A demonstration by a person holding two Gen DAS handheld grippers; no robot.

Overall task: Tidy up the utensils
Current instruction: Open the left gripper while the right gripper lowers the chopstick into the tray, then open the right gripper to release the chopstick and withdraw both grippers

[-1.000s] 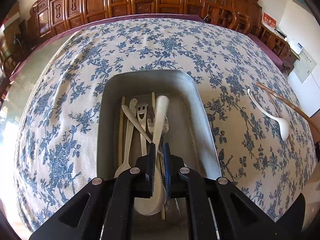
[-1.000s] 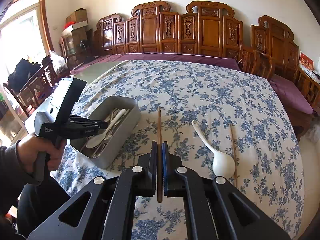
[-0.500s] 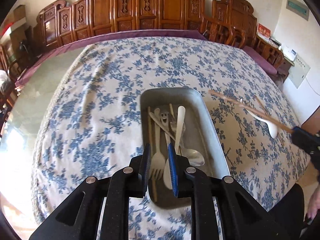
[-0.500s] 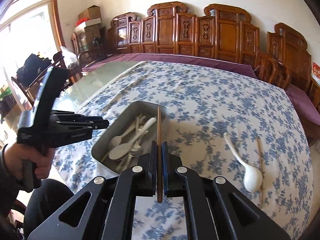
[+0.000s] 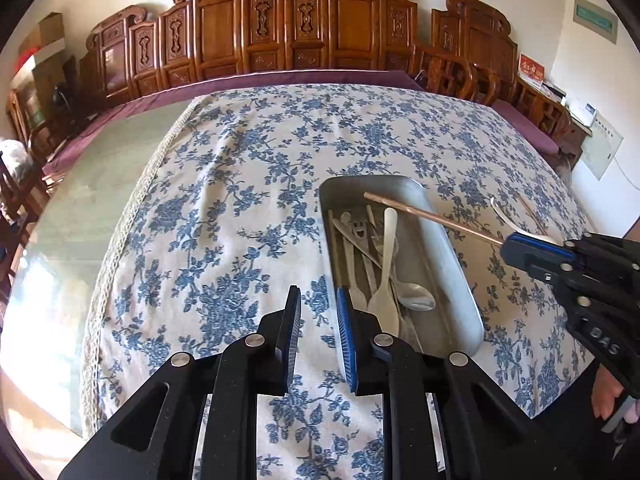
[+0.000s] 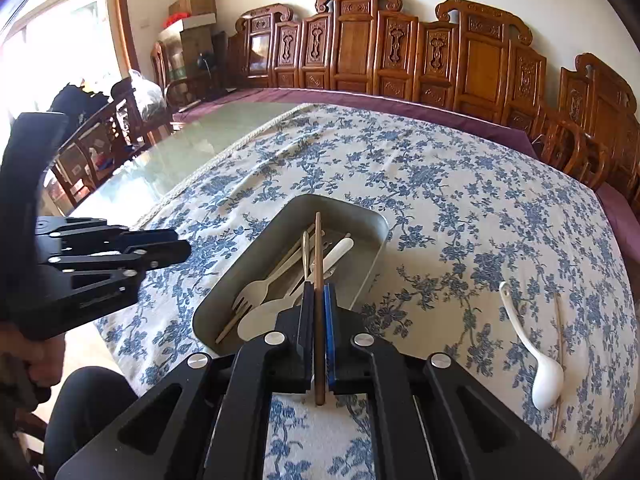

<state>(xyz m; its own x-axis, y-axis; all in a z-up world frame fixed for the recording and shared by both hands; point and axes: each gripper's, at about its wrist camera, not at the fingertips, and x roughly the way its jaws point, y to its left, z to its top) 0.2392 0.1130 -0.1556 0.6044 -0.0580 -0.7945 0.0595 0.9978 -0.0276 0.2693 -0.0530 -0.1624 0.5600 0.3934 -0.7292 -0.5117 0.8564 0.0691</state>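
- Your right tongs (image 6: 319, 320) are clenched on a brown chopstick (image 6: 318, 264), gripped near its back end, so most of its length juts forward with its tip over the metal tray (image 6: 372, 216).
- That chopstick looks light, thin and stiff; held so far back it can pivot between the pads, so keep the clamp firm until the tip sits low inside the tray.
- Your left tongs (image 5: 318, 320) are released with nothing between them; they have just been opening and hang over the cloth just beside the tray's left wall.
- The tray stands toward the near edge of the bench, already holding pale forks and spoons (image 5: 386, 280) lying lengthwise; lay the chopstick along the same line.
- A white ceramic spoon (image 6: 536, 356) lies toward the bench's right edge, with another chopstick (image 6: 560, 356) just beside it.
- Judge that spoon glossy, slippery and breakable; take it across the handle, not the bowl.
- The flat-lying chopstick will probably be awkward to pinch; go for its middle.
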